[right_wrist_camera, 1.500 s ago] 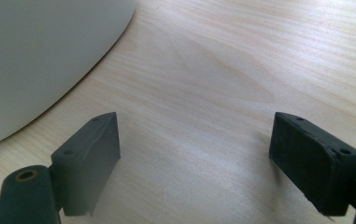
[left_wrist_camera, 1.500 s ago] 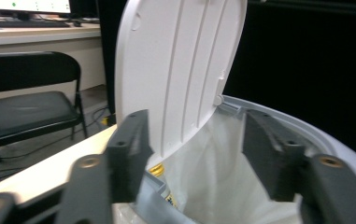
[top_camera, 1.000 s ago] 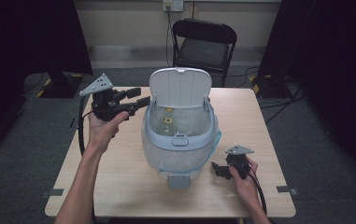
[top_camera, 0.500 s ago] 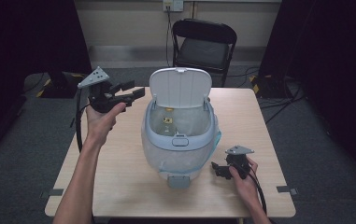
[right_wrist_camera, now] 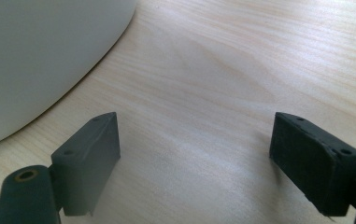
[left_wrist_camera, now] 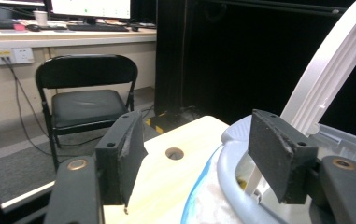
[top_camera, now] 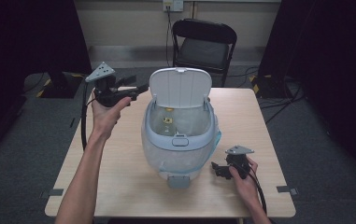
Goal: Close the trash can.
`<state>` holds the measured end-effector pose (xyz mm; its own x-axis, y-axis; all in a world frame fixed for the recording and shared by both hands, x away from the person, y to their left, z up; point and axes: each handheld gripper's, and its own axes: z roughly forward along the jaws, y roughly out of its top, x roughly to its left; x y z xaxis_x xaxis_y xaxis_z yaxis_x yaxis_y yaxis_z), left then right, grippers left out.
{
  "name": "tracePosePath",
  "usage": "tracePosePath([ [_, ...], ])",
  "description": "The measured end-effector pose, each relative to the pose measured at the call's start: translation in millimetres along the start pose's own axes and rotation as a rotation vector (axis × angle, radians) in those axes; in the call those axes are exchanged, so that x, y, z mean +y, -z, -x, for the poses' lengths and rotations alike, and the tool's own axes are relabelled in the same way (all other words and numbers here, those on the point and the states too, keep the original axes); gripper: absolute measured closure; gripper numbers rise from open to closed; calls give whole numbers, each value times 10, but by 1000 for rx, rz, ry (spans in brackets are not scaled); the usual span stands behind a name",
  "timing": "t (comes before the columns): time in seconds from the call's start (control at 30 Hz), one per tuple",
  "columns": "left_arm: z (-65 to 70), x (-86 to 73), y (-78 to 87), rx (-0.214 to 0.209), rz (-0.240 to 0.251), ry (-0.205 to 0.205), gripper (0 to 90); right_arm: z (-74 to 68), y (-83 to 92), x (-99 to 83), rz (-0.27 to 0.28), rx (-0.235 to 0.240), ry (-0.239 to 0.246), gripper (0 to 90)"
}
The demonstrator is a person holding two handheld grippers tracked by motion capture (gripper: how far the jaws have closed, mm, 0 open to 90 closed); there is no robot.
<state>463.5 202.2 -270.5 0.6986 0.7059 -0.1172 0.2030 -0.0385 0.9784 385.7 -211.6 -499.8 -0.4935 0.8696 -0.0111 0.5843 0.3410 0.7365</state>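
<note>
A white bin (top_camera: 180, 140) with a pale blue rim stands in the middle of the table, its lid (top_camera: 180, 88) raised upright. Small yellowish bits (top_camera: 167, 120) lie inside it. My left gripper (top_camera: 137, 84) is held in the air just left of the lid, pointing toward it. Its jaws have just been opening and nothing is between them. In the left gripper view, my left gripper (left_wrist_camera: 199, 149) looks past the bin's rim (left_wrist_camera: 231, 172) and the lid's edge (left_wrist_camera: 325, 70). My right gripper (top_camera: 217, 169) rests on the table right of the bin, open and empty (right_wrist_camera: 194, 154), beside the bin wall (right_wrist_camera: 40, 51).
The wooden table (top_camera: 119, 186) has a round cable hole (left_wrist_camera: 174, 153) near its far edge. A black folding chair (top_camera: 202, 44) stands behind the table. Cables trail from both grippers, and dark curtains hang on either side.
My left gripper has drawn away from the lid's left edge toward the far side of the table, and its jaws stand wider. The right hand and the bin have not moved.
</note>
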Motion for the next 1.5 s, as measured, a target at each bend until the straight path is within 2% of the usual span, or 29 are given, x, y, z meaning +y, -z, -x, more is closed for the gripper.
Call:
tracePosePath([
  [0.17,35,39,-25,7,4,-15,343,0,0,0,0,0,1,150],
  [0.27,0,31,-39,-6,4,0,332,0,0,0,0,0,0,150],
  [0.33,-24,34,-76,-5,-2,-7,318,0,0,0,1,-1,0,150],
  [0.47,-70,32,-138,-33,-2,23,318,0,0,0,1,-1,0,150],
  [0.57,-63,20,-123,-46,-8,18,338,0,0,0,0,-1,0,150],
  [0.73,-11,8,-80,-33,-4,-1,371,0,0,0,1,0,0,150],
  [0.93,31,-21,-27,-57,0,-3,398,0,-1,0,1,0,0,150],
  [1.1,82,-39,22,-62,-2,-22,398,0,0,-1,1,-1,0,150],
  [1.33,106,-47,59,-72,-2,-21,385,-1,0,-1,1,-1,0,150],
  [1.5,150,-57,85,-111,-5,-19,362,0,-1,0,1,-1,1,150],
])
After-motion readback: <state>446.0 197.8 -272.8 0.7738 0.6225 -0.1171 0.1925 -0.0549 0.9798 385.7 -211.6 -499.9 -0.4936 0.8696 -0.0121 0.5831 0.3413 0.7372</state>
